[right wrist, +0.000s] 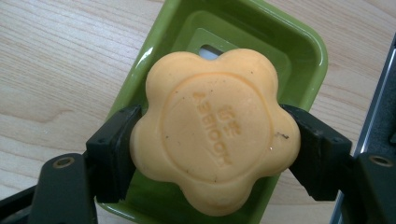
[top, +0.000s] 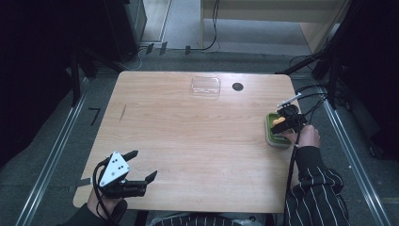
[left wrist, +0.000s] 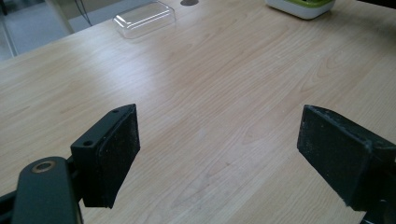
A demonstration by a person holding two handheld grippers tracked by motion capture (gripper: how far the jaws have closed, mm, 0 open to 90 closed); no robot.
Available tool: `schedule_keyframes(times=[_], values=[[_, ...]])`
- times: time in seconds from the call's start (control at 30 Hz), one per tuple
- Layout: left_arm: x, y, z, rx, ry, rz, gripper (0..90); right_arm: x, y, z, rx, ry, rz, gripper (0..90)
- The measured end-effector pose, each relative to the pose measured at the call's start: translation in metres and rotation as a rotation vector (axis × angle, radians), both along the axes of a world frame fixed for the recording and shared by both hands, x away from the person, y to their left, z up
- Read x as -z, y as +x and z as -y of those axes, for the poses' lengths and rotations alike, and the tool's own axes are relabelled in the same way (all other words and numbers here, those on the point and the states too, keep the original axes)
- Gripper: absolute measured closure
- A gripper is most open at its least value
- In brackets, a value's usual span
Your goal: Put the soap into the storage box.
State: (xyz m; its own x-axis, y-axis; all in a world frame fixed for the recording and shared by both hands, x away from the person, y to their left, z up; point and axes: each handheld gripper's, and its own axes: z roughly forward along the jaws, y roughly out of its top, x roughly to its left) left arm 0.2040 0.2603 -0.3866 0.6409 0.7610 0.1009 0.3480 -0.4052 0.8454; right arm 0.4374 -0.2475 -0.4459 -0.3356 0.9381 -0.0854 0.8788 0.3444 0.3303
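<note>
An orange flower-shaped soap (right wrist: 215, 128) sits between the two jaws of my right gripper (right wrist: 212, 144), which is shut on it just above a green soap dish (right wrist: 289, 46). In the high view the right gripper (top: 283, 123) holds the soap (top: 278, 122) over the dish (top: 272, 136) at the table's right edge. My left gripper (top: 141, 165) rests open near the front left corner, nothing between its fingers (left wrist: 109, 156), pointing across the bare wood toward the dish (left wrist: 301, 7).
A clear plastic lid (top: 205, 86) lies at the back middle of the wooden table (top: 188, 136), also seen as the lid (left wrist: 144, 17) far ahead of the left gripper. A dark round hole (top: 237, 86) is beside it. Cables trail off the right edge.
</note>
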Motion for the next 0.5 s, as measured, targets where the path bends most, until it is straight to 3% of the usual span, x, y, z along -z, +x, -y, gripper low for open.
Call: schedule_keyframes(times=[0.5], values=[[-0.0001,0.0000,0.0002,0.001,0.001,0.000,13.6,0.0034,0.0038,-0.0019,-0.018,-0.029,-0.001,25.8]])
